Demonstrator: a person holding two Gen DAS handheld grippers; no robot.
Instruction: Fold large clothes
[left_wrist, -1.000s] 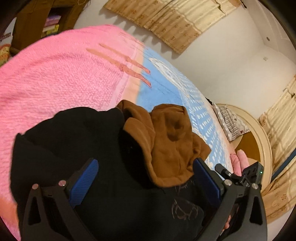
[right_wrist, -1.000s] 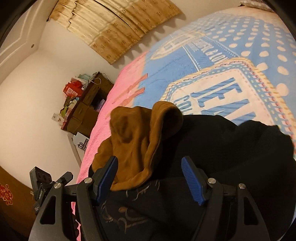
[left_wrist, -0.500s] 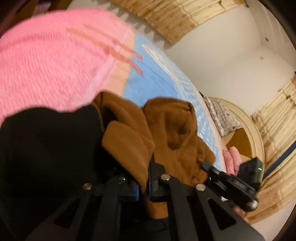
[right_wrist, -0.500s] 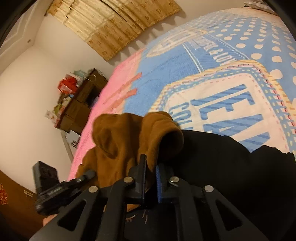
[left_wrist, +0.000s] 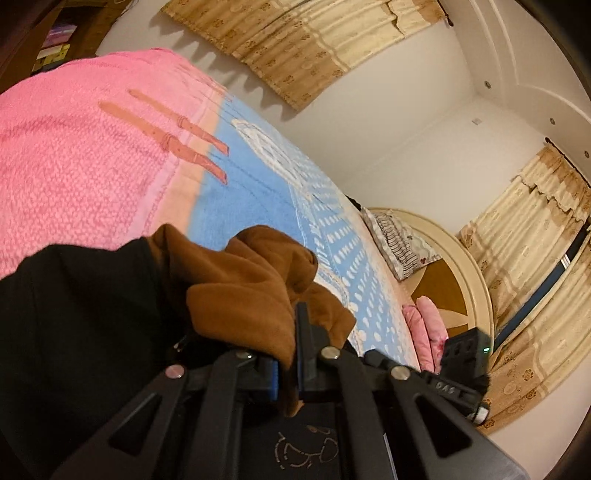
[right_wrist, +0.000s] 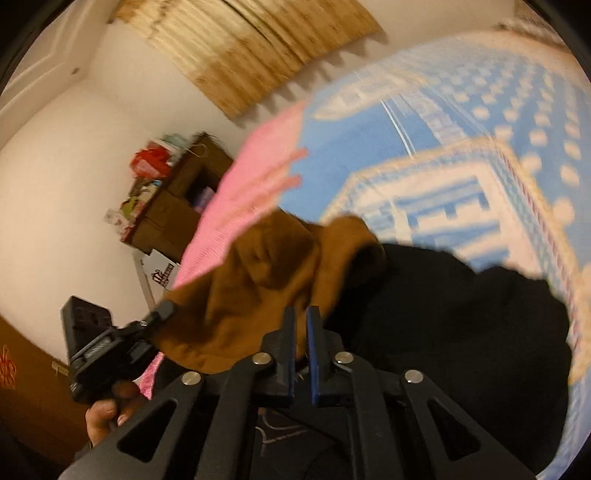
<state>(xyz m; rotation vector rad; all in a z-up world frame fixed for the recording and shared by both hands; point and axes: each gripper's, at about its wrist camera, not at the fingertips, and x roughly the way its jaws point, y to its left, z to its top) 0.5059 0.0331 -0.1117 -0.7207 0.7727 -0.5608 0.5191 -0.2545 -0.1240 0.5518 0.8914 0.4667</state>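
Observation:
A black garment (left_wrist: 85, 325) with a brown hood (left_wrist: 251, 280) lies bunched on the bed. My left gripper (left_wrist: 286, 354) is shut on the brown hood fabric, which bulges up between its blue-padded fingers. My right gripper (right_wrist: 300, 347) is shut on the same garment at the hood's other side; the brown hood (right_wrist: 266, 280) and black body (right_wrist: 461, 325) show in the right wrist view. Each gripper appears in the other's view, the right one (left_wrist: 465, 354) and the left one (right_wrist: 110, 343). The right wrist view is blurred by motion.
The bed has a pink blanket (left_wrist: 74, 147) and a blue patterned cover (left_wrist: 266, 192). Pillows (left_wrist: 399, 240) and a round headboard (left_wrist: 476, 280) lie at the far end. A brown shelf unit (right_wrist: 177, 206) with clutter stands by the wall. Curtains (left_wrist: 295, 48) hang behind.
Both grippers went from wide open to shut on the hood. Since closing they have lifted the garment slightly, and the right view is moving.

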